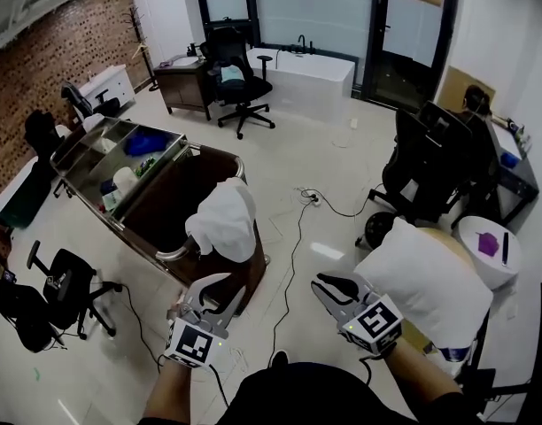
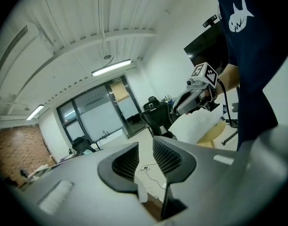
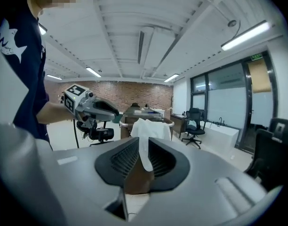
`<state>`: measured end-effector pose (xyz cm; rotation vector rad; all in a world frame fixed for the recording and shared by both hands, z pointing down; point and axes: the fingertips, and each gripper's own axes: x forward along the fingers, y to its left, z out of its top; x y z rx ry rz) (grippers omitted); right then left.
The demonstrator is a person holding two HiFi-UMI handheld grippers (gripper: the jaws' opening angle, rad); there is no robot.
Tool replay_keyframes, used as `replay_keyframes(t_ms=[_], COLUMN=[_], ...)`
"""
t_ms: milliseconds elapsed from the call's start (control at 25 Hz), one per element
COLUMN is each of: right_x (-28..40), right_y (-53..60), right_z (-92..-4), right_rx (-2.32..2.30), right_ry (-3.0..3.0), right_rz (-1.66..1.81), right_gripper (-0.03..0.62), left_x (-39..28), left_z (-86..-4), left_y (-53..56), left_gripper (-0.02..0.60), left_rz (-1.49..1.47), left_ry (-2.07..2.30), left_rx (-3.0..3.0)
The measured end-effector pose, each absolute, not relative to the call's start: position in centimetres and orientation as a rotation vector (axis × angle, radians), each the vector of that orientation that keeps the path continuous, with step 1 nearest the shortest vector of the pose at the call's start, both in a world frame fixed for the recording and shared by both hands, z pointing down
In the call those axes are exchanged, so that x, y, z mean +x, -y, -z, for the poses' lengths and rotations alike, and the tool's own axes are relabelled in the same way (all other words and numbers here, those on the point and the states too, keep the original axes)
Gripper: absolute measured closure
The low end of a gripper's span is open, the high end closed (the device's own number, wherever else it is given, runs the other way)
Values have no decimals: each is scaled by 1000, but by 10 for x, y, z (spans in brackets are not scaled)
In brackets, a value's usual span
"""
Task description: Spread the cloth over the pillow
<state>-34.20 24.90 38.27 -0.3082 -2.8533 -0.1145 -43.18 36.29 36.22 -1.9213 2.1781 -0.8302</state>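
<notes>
Grey left gripper [image 1: 225, 289] and right gripper [image 1: 326, 283] both have their jaws a little apart with nothing between them. They are aimed toward the brown cart [image 1: 165, 206], probably lining up for a pick. The white cloth [image 1: 225, 220] is draped over the cart's near rim, which leaves a loose edge to grab. The cart's metal tray [image 1: 81, 142] holds a blue item [image 1: 147, 142] and a white cup-like thing [image 1: 123, 180]. The pillow [image 1: 421, 277] sits well right of the cart.
</notes>
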Motion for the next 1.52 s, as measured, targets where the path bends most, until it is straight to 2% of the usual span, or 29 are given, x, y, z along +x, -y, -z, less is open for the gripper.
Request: replay_keyframes(t_ms=[240,680,1200,1240,1280,1320,1360,1520], right_x=[-421,-546,-622,-624,-625,-625,-624,-614], right_y=[-256,-286,-297,-296,-295,-294,-292,-289], right_z=[-393,-428,-490,-493,-494,-491,-487,-466], right_rx=[-378,-468,-429,-422,-410,-397,-387,-372], right_ry=[2801,2668,2465,2455,2455,2467,2483,2543], right_rz=[234,323,510,501,488,476,469,468], right_gripper=[484,479,454,465,498,558,583,583], left_x=[-498,-569,-616,-618,-621,-624,-627,-639], left_z=[-354,-372,-403,-406,-409,-414,-419,-432], left_y=[-383,-403,-407,-407,-406,-405,-403,-398], left_gripper=[497,497,497,497,497,494,469,399], left_rz=[850,902,979,997,1027,1066,1110,1236], left_ry=[-2228,-2308,-2391,-2392,-2393,-2391,-2387,-2351], left_rx=[-1812,-1799,-1784,-1778,-1770,-1763,-1760,-1757])
